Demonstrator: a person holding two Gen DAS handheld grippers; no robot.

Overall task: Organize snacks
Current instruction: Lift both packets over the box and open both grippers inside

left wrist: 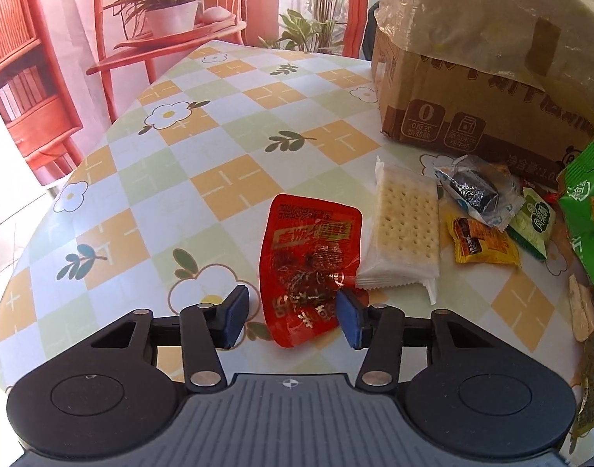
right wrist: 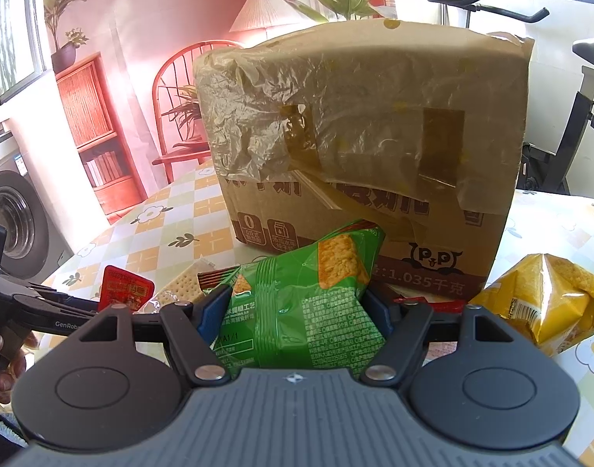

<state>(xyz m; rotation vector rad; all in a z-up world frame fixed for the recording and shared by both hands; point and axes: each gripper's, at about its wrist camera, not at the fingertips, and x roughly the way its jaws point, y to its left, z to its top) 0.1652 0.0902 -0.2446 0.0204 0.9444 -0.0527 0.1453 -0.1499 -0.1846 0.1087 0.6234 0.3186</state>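
Two grippers: right gripper clamps the light, crinkly green bag mid-body; left gripper gapes around the slippery red pouch.

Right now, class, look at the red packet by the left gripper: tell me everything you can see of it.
The red packet is a flat, glossy plastic sachet with gold print and a clear patch showing dark contents. It lies on the tablecloth, slightly crinkled, long axis pointing away from the camera. Its near end sits between the open fingers of the left gripper; the right pad meets its edge. The cracker pack lies against its right side.
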